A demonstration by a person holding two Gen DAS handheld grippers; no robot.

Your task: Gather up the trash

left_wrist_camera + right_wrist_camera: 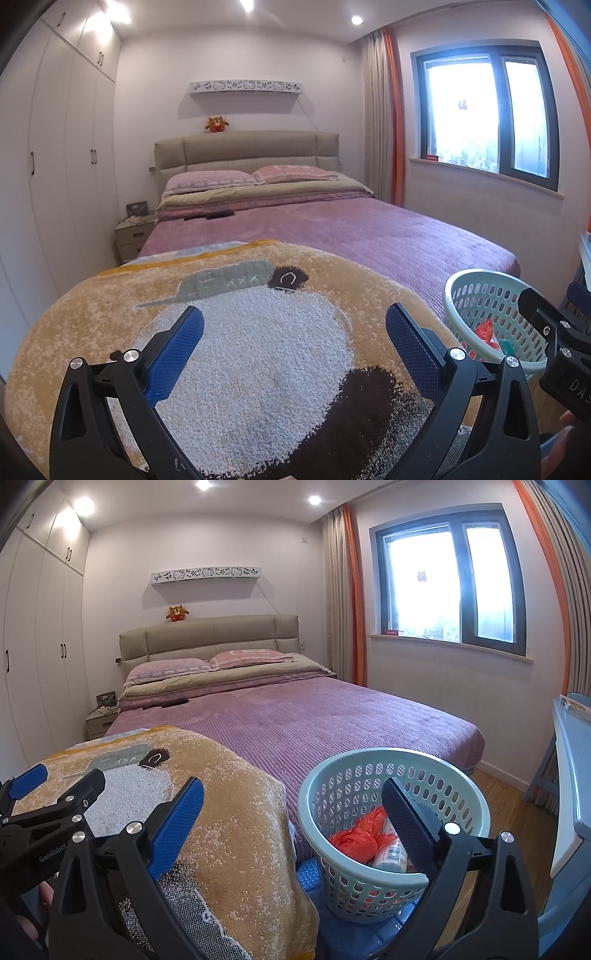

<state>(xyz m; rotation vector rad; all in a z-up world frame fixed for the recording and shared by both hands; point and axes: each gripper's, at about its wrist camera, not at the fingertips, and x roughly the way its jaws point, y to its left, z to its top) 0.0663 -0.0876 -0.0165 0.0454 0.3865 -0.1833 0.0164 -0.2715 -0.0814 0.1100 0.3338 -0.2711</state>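
A pale green perforated basket [369, 890] stands on a blue stool beside the bed's foot; it also shows in the left wrist view [480, 295]. Inside lie a crumpled orange plastic bag [358, 838] and a plastic bottle [391, 853]. My right gripper [291, 794] is open and empty, its right finger over the basket, its left finger over the yellow towel [236, 834]. My left gripper [295, 321] is open and empty above the towel [258, 362], left of the basket. Each gripper shows at the edge of the other's view.
A bed with a purple cover [314, 716] fills the middle, with dark items [173, 702] near the pillows. A nightstand [101, 720] and white wardrobes [37, 646] are left. A window [447, 579], curtains and a light blue table [576, 775] are right.
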